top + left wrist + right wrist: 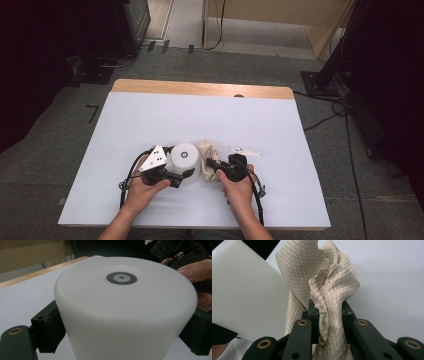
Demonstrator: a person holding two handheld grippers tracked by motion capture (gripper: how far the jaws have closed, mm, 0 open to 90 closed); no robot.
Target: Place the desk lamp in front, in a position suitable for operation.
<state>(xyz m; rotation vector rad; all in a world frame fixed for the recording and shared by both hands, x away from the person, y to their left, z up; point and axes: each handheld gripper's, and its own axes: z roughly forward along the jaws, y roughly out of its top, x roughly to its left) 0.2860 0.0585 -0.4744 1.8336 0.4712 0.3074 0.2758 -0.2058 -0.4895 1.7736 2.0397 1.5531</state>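
At the near middle of the bench [125, 125], we hold a white cup [184, 159] upside down, its base with a dark ring mark facing up, while a beige quilted cloth [209, 152] is bunched against its right side. Our left gripper [187, 173] has its 2 fingers [48, 330] clamped on opposite walls of the cup, as the left gripper view makes plain, the black pads pressed to the white plastic. Our right gripper [209, 165] has its fingers [313, 312] clenched on a fold of the cloth, which stands up in a twisted ridge just beside the cup wall. We judge the step in hand to be wiping the cup's outside, with 1 hand steadying and the other working the cloth. The next move likely calls for dragging the cloth along the wall while the cup is kept firm, perhaps turned a little, without letting the fold slip from the grip.
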